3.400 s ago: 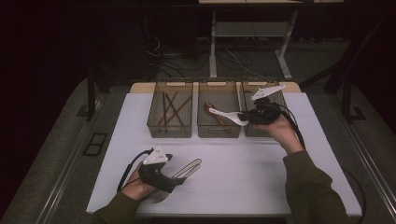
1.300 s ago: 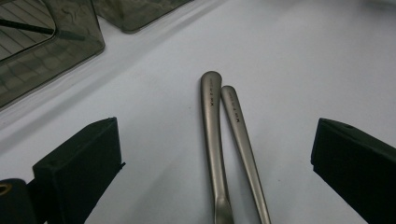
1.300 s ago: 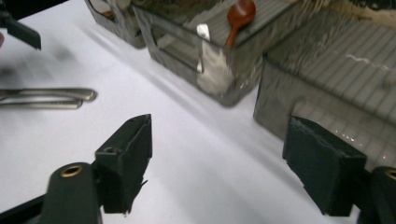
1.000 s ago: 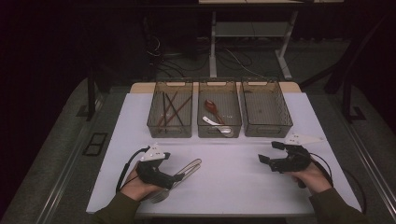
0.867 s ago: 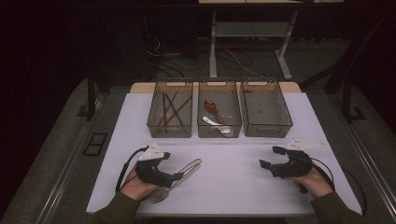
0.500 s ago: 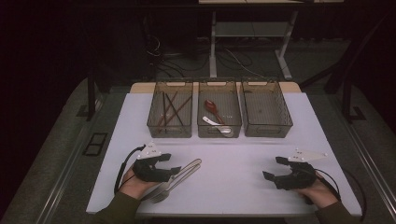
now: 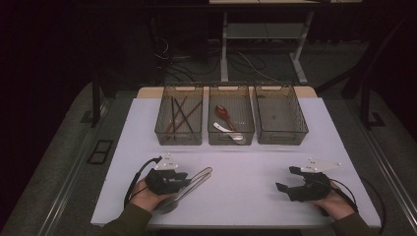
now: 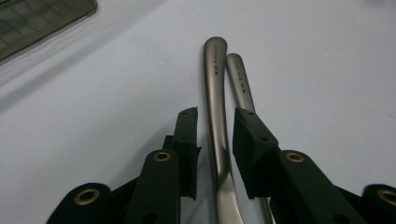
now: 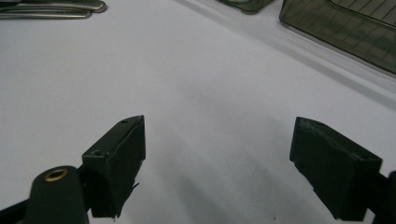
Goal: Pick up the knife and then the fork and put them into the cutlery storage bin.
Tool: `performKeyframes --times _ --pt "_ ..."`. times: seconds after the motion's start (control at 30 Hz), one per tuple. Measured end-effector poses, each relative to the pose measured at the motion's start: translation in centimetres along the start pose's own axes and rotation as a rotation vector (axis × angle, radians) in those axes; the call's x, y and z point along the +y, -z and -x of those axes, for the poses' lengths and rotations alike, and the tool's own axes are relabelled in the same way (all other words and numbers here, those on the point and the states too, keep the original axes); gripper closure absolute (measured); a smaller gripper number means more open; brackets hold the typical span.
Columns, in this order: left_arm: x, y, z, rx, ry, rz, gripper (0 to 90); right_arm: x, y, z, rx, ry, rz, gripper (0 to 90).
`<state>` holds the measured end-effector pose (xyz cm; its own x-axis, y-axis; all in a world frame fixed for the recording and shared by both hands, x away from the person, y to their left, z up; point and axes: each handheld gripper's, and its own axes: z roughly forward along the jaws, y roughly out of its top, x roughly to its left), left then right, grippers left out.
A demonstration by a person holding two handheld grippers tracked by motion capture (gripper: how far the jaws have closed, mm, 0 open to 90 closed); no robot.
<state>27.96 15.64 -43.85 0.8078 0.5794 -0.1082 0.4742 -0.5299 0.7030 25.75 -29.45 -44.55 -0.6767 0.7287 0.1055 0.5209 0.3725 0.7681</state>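
Note:
Two metal utensils [image 7: 195,179] lie side by side on the white table [image 7: 246,167] near its front left. My left gripper [image 7: 183,180] sits low over them. In the left gripper view its jaws [image 8: 217,123] stand a little apart on either side of the left handle [image 8: 214,79]. The second handle [image 8: 240,81] runs under the right jaw. My right gripper [image 7: 287,178] hovers at the front right, open wide, with bare table between its fingers [image 9: 217,140].
Three dark mesh bins stand in a row at the back. The left bin [image 7: 179,141] holds thin sticks, the middle bin [image 7: 231,141] a red spoon [image 7: 223,112] and a white one. The right bin [image 7: 282,139] looks empty.
My right gripper has drawn back from the right bin to the front right of the table, dropping lower over the last second. The left gripper edged slightly along the utensils.

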Motion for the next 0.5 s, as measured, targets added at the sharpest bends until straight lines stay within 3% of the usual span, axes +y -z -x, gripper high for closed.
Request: performKeyframes --times 0.27,0.5 --pt "-0.1 -0.6 0.6 0.020 -0.033 -0.047 75.2 -0.1 0.0 0.0 -0.006 0.005 -0.005 18.1" --pt "-0.2 -0.8 1.2 0.061 -0.039 -0.045 76.0 0.0 0.0 0.0 -0.008 0.008 -0.006 18.1"
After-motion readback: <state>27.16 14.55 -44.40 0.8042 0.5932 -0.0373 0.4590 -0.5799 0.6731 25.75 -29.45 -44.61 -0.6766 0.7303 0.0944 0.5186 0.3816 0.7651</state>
